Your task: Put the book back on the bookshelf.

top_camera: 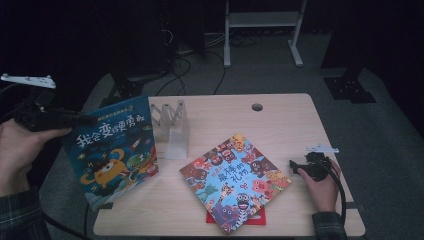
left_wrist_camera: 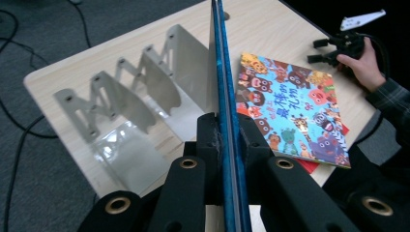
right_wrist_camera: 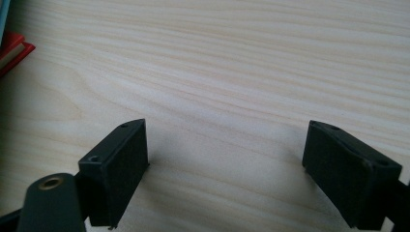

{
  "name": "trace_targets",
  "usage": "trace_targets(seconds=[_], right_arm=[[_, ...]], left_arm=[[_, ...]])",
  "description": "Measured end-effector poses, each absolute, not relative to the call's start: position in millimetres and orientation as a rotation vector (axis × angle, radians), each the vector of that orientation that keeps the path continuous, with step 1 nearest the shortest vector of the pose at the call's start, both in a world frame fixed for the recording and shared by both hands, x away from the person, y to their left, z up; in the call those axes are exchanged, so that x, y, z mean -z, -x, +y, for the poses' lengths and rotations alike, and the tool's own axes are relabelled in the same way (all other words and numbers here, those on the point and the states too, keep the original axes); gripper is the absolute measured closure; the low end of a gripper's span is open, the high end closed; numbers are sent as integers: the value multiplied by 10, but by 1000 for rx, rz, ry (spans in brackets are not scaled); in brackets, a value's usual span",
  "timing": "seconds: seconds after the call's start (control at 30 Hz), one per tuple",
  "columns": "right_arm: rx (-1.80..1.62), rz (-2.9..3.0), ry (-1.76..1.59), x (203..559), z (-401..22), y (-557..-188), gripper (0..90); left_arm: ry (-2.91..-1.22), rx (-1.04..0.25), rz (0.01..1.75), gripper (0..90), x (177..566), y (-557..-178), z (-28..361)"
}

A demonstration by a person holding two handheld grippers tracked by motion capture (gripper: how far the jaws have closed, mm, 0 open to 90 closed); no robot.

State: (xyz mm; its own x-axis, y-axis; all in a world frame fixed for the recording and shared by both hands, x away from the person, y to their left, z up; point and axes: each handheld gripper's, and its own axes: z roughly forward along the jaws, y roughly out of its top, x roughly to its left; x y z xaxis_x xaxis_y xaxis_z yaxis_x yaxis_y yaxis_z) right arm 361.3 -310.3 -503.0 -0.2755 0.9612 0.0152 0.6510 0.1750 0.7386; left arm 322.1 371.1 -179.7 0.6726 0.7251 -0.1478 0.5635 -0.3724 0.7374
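Note:
A blue picture book (top_camera: 112,150) with a yellow monster on its cover stands upright over the table's left side, and my left gripper (top_camera: 67,120) is shut on its upper left edge. In the left gripper view the blue picture book (left_wrist_camera: 225,82) runs edge-on between the closed jaws of the left gripper (left_wrist_camera: 226,140). A metal book rack (top_camera: 172,127) with zigzag dividers stands just right of it. A colourful animal book (top_camera: 235,180) lies flat mid-table on a red book (top_camera: 212,218). My right gripper (top_camera: 296,166) rests open on the table at the right, nothing between its jaws.
The wooden table (top_camera: 280,120) has a cable hole (top_camera: 257,107) near its far edge. Cables and a white stand's legs (top_camera: 260,35) lie on the grey floor beyond. In the right gripper view a red book corner (right_wrist_camera: 12,50) shows at upper left.

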Motion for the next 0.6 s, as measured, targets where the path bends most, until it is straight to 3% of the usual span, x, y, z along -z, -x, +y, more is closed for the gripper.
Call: trace_targets(seconds=[0.6], right_arm=[[-896,1998,-1515,5031,-3104,-3614,154]], left_arm=[[-1966,-415,1168,824,1933,-3387,4010]])
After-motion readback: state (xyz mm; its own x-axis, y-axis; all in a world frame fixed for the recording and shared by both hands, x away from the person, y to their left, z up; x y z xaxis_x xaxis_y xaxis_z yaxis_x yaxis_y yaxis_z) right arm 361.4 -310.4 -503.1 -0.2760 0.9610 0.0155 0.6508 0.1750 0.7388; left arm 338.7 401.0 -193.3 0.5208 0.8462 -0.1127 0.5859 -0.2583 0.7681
